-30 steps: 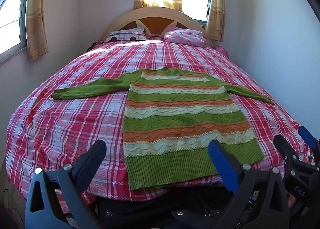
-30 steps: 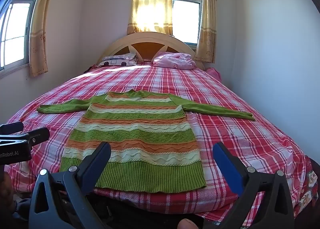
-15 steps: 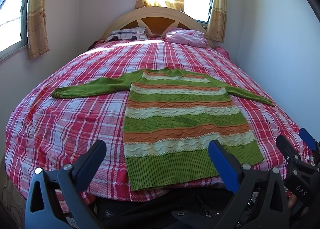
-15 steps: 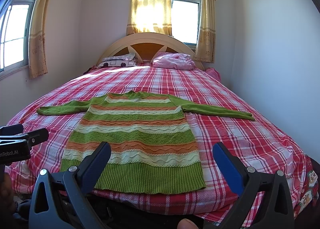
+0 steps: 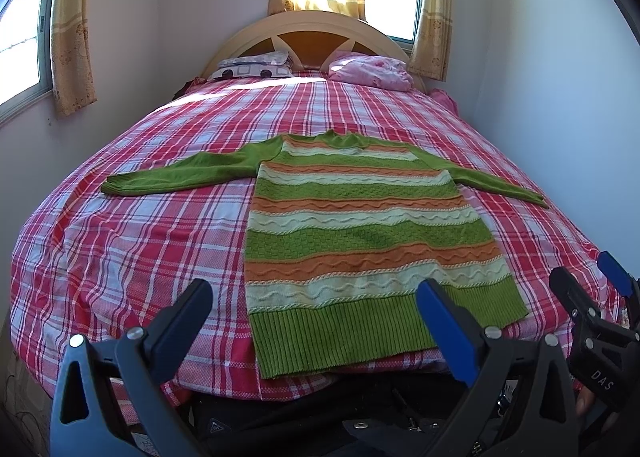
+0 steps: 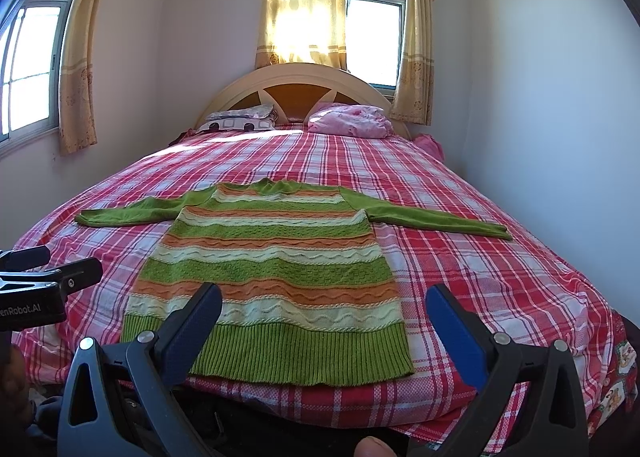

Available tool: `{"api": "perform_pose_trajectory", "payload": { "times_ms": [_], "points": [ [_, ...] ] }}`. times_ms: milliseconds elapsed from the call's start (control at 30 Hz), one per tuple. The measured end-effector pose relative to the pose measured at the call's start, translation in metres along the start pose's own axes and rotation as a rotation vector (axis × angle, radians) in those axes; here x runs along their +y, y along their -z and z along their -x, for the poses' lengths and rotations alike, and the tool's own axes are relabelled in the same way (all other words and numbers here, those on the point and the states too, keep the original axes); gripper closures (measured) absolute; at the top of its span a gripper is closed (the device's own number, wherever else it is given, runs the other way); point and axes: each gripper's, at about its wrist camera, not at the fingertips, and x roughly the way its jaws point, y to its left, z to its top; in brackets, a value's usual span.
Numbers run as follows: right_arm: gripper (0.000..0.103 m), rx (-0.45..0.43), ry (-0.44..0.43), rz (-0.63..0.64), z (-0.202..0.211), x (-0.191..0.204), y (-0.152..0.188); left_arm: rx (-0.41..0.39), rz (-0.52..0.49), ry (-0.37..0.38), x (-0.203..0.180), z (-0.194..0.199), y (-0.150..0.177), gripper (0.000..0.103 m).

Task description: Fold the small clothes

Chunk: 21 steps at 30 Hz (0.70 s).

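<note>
Small bedroom, plain white walls [image 6: 540,77]. Large bed [image 6: 460,217] with red plaid cover, arched wooden headboard [image 6: 296,87], two pillows [image 6: 348,119] (one pink, one patterned). Window [image 6: 374,41] behind headboard, second window [image 6: 30,65] on left wall; yellow curtains [image 6: 302,5], strong backlit sun.

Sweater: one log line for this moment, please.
sweater flat, unfolded on bed | left gripper open | right gripper open | neither touching

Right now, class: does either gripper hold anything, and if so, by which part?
Nothing is held. The left gripper and right gripper both stand open, short of the striped sweater, which lies flat on the bed.
</note>
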Motion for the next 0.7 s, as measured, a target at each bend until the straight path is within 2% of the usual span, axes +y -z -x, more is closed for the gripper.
{"api": "perform_pose_trajectory", "payload": {
  "times_ms": [700],
  "points": [
    [0.001,0.011,-0.006,0.003,-0.0022,0.0005,0.0024,0.014,-0.005,0.003,-0.0022,-0.0014,0.0015,0.0]
  ]
}}
